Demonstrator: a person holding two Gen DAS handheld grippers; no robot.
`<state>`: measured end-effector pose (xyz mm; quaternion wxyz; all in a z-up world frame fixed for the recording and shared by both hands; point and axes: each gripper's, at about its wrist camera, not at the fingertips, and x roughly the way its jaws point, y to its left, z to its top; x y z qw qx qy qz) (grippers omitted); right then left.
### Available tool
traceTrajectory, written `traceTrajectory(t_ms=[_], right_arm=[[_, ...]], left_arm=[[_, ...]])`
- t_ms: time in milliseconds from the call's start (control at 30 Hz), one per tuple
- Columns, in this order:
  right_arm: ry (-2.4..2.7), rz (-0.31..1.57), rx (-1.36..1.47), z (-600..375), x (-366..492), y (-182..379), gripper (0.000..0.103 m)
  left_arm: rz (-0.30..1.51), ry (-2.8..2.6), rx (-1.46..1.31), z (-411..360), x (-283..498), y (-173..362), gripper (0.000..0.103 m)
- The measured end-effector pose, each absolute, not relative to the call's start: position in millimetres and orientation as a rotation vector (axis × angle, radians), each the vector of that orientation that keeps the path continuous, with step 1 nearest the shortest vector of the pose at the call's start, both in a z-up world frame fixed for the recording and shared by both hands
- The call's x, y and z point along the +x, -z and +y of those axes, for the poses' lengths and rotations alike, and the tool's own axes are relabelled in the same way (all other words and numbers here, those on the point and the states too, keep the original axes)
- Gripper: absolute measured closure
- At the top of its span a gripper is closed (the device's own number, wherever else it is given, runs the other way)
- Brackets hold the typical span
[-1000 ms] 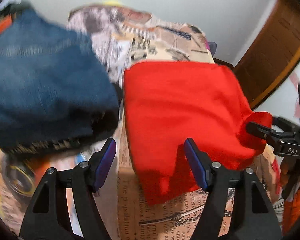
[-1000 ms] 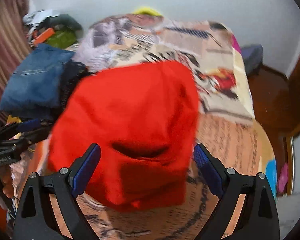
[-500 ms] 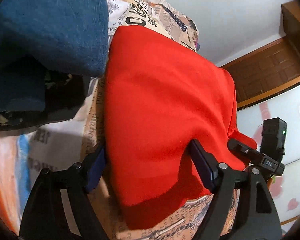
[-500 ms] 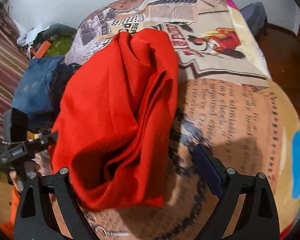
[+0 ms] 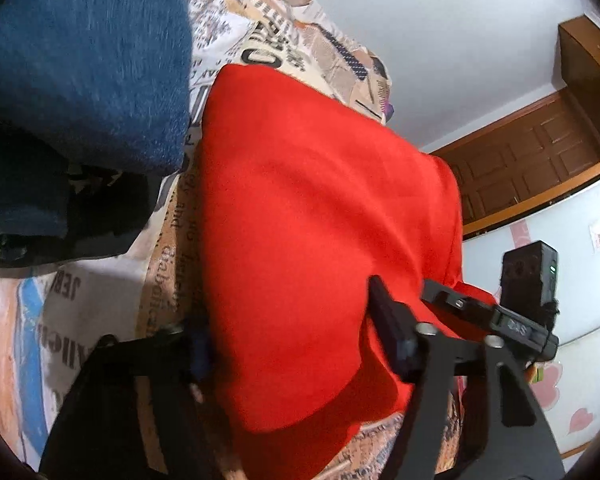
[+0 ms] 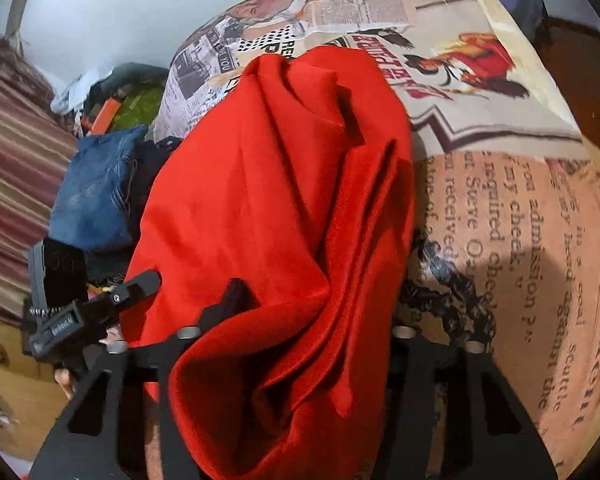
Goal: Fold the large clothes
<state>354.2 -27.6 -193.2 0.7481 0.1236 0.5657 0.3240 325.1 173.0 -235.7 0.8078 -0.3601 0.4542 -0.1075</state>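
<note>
1. I see the red garment (image 5: 312, 240) folded into a thick bundle on the bed (image 6: 520, 208), which carries a newspaper-print bedspread. In the left wrist view its top face is smooth; in the right wrist view the garment (image 6: 284, 208) shows deep stacked folds along its right side.
2. Left claw (image 5: 296, 340): spread wide, one finger on each side of the bundle's near end, with the cloth bulging between them. The fingers (image 5: 392, 332) press against the fabric, but I cannot tell whether they actually clamp it.
3. Right claw (image 6: 320, 320): also spread wide, straddling the opposite end of the bundle. Red cloth drapes over and between its fingers (image 6: 232, 296); the right finger is mostly hidden. I cannot tell whether it grips.
4. Each claw shows in the other's view, at opposite corners of the garment.
5. Beside the red bundle on the bed sits a stack of folded blue jeans (image 5: 84, 60) over a dark garment (image 5: 80, 216), close to but not overlapping the red one.
</note>
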Motion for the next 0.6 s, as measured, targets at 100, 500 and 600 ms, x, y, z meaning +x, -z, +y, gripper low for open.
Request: traceTrajectory(t_ms=[100, 500, 600], right_arm=[[-0.742, 1.258, 0.371, -39.0, 352.1, 187.5, 0.080], [-0.799, 1.074, 0.262, -14.6, 322.7, 86.4, 0.085], [-0.824, 1.017, 0.252, 0.5, 324.8, 62.6, 0.085]], left_arm=[[0.966, 0.245, -0.720, 164.8, 314.1, 215.3, 0.061], [0.814, 0.287, -0.573, 172.2, 289.5, 96.7, 0.070], [0.729, 0.278, -0.548, 192.7, 283.6, 59.1, 0.070]])
